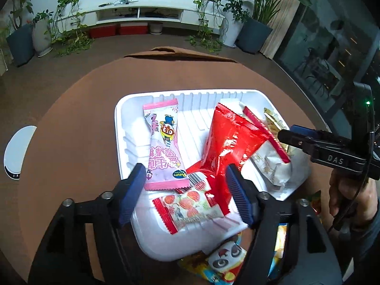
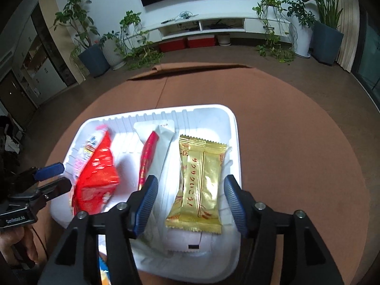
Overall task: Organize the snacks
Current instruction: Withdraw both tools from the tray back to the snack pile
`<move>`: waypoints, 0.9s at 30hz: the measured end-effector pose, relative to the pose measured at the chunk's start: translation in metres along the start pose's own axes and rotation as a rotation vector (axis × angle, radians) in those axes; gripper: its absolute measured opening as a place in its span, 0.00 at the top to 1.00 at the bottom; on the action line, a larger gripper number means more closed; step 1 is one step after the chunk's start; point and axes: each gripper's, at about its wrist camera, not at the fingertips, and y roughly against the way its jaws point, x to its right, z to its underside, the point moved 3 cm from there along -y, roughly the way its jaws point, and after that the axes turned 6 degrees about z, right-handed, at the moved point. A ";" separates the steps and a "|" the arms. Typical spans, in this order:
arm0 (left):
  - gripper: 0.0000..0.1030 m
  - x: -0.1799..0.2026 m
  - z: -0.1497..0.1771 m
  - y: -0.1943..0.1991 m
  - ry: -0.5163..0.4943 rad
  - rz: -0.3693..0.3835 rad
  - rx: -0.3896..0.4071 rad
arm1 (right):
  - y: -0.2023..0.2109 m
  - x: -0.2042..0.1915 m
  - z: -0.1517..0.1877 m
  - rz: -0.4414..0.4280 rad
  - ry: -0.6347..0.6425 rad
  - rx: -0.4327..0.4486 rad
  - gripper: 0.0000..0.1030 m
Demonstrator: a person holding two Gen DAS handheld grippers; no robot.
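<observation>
A white tray [image 1: 133, 109] on the round brown table holds several snack packets: a pink one [image 1: 162, 147], a red one [image 1: 228, 142], a strawberry-print one [image 1: 190, 205], a white and red one [image 1: 268, 163] and a gold one [image 2: 201, 185]. My left gripper [image 1: 187, 190] is open and empty over the tray's near end. My right gripper [image 2: 190, 201] is open and empty over the gold packet. It also shows in the left wrist view [image 1: 292, 135], at the tray's right edge. The tray [image 2: 235, 142] and the red packet [image 2: 97, 175] show in the right wrist view too.
Loose packets, one with a panda face [image 1: 225, 258], lie on the table by the tray's near corner. A white curved object [image 1: 17, 152] lies at the table's left edge. The left gripper [image 2: 54, 178] shows at the tray's left side. Plants and a TV shelf stand beyond.
</observation>
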 end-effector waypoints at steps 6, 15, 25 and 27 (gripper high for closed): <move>0.11 0.016 0.007 0.032 0.000 0.009 0.050 | 0.035 0.007 0.006 -0.035 -0.035 0.055 0.18; 0.00 0.043 0.068 0.095 -0.001 -0.006 0.134 | 0.104 0.006 0.056 -0.120 -0.070 0.163 0.08; 0.00 0.066 0.185 0.115 0.065 0.021 0.049 | 0.139 -0.038 0.154 -0.163 0.111 0.142 0.08; 0.00 0.069 0.203 0.112 0.093 0.026 0.025 | 0.138 -0.050 0.168 -0.171 0.169 0.140 0.09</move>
